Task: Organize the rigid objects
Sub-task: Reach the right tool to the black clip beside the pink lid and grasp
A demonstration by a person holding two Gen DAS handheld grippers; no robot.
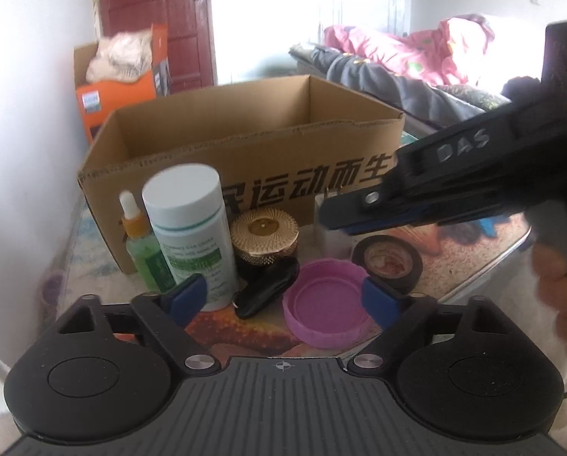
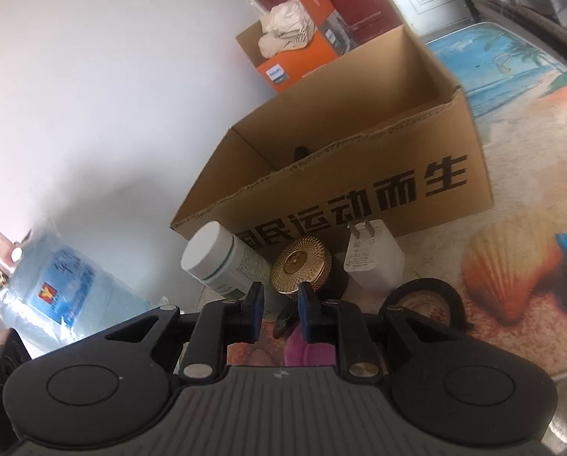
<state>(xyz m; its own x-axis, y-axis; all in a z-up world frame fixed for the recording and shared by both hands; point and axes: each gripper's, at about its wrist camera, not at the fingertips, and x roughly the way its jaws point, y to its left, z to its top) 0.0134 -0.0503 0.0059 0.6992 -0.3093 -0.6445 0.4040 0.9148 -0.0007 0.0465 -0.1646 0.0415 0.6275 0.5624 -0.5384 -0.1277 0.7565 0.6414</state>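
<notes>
An open cardboard box (image 1: 245, 133) stands on the table; a dark object (image 2: 300, 152) shows inside it. In front stand a white-capped bottle (image 1: 192, 228), a green dropper bottle (image 1: 143, 243), a gold-lidded jar (image 1: 264, 235), a white charger plug (image 2: 372, 262), a black tape roll (image 1: 388, 262), a black oblong object (image 1: 266, 288) and a purple lid (image 1: 325, 304). My left gripper (image 1: 283, 300) is open, its pads either side of the black object and purple lid. My right gripper (image 2: 281, 311) hovers above these items, jaws a narrow gap apart, nothing between them; it also shows in the left wrist view (image 1: 344, 216).
An orange box (image 1: 124, 87) with cloth on it sits behind the cardboard box near a red door. A white wall runs on the left. A bed with bedding (image 1: 397, 64) lies at the right. A water jug (image 2: 67, 285) stands low left.
</notes>
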